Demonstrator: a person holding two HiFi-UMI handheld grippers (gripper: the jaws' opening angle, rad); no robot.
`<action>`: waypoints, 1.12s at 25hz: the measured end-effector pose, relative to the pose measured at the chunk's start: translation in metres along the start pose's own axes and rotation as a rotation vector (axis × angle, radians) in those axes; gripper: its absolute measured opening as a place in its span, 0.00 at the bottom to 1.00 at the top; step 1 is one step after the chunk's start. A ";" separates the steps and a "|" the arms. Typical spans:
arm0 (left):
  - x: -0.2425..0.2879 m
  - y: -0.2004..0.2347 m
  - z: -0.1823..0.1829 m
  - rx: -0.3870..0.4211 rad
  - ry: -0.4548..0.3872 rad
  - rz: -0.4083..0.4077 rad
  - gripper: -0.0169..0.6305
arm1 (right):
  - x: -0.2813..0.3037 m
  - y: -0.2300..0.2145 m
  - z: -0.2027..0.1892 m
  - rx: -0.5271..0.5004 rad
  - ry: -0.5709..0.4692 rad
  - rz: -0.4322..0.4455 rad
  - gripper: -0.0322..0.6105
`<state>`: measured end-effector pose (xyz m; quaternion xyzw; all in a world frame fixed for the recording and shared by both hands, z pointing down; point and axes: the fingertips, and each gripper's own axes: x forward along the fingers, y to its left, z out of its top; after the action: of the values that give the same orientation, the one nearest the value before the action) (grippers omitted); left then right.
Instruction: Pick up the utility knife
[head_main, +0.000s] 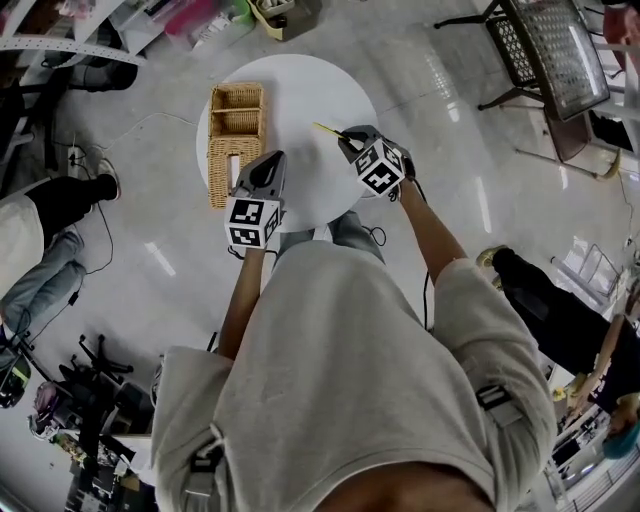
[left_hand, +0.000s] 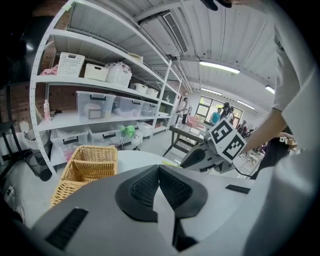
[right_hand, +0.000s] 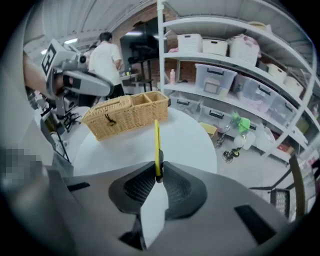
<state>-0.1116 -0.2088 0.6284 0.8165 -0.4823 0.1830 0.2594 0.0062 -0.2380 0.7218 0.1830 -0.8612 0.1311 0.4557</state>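
Right gripper (right_hand: 158, 176) has its ribbed black pads pinched tight on one end of the utility knife (right_hand: 157, 142). The knife is a thin yellow strip, plastic by the look of it, poking out over the smooth round white worktop (right_hand: 190, 145). I'd say the grab's done and this is the lift. Next up it needs a steady hold, since the grip's on a skinny edge. Left gripper (left_hand: 159, 172) is closed and empty, near the woven wicker basket (left_hand: 90, 167).

The shirt (head_main: 340, 380) is loose, beige and short-sleeved.
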 end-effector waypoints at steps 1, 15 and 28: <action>-0.001 0.000 0.001 0.006 -0.002 -0.001 0.06 | -0.005 -0.002 0.002 0.059 -0.029 -0.011 0.16; -0.017 -0.010 0.036 0.049 -0.078 0.003 0.06 | -0.097 -0.022 0.039 0.441 -0.398 -0.214 0.16; -0.044 -0.013 0.109 0.118 -0.243 0.032 0.06 | -0.189 -0.020 0.088 0.388 -0.617 -0.380 0.16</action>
<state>-0.1151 -0.2385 0.5137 0.8388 -0.5113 0.1149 0.1475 0.0486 -0.2536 0.5170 0.4520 -0.8677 0.1438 0.1491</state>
